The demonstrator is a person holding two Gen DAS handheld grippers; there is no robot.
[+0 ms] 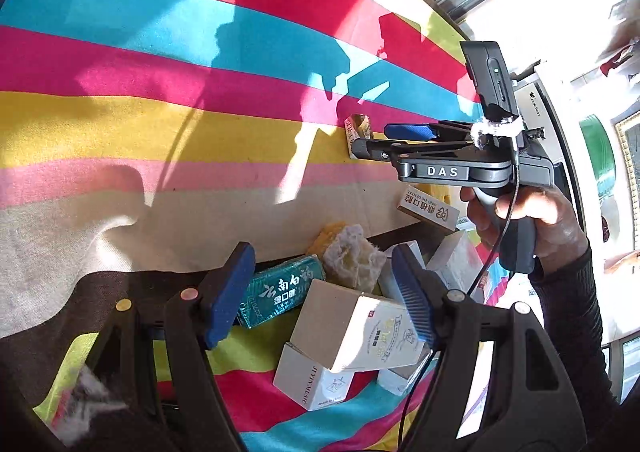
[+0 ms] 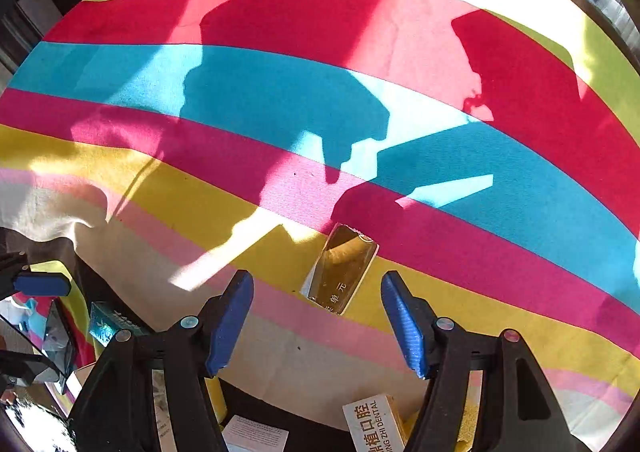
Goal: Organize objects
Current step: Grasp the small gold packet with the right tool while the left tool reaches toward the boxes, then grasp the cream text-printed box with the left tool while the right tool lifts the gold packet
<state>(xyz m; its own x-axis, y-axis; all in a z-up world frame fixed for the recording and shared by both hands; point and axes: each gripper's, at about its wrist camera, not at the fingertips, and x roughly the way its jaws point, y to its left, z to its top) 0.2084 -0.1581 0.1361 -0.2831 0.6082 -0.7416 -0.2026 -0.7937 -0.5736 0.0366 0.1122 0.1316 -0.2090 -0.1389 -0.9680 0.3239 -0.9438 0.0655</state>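
In the left wrist view my left gripper (image 1: 320, 296) stands open above a pile of small boxes: a teal box (image 1: 280, 290), a beige-and-white box (image 1: 352, 328), a white box (image 1: 312, 384) and a yellow spongy lump (image 1: 348, 252). Nothing sits between its pads. A hand holds my right gripper (image 1: 374, 139) further off, over a gold box (image 1: 358, 124). In the right wrist view my right gripper (image 2: 318, 326) is open. The gold box (image 2: 344, 272) lies flat on the striped cloth (image 2: 280, 92) just beyond its fingertips, untouched.
A white dental box (image 2: 372, 428) lies below the right gripper, also seen as the white dental box (image 1: 428, 210). The teal box (image 2: 106, 326) shows at the left. Windows and a green roll (image 1: 598, 156) stand past the cloth's right edge. The far stripes carry only shadows.
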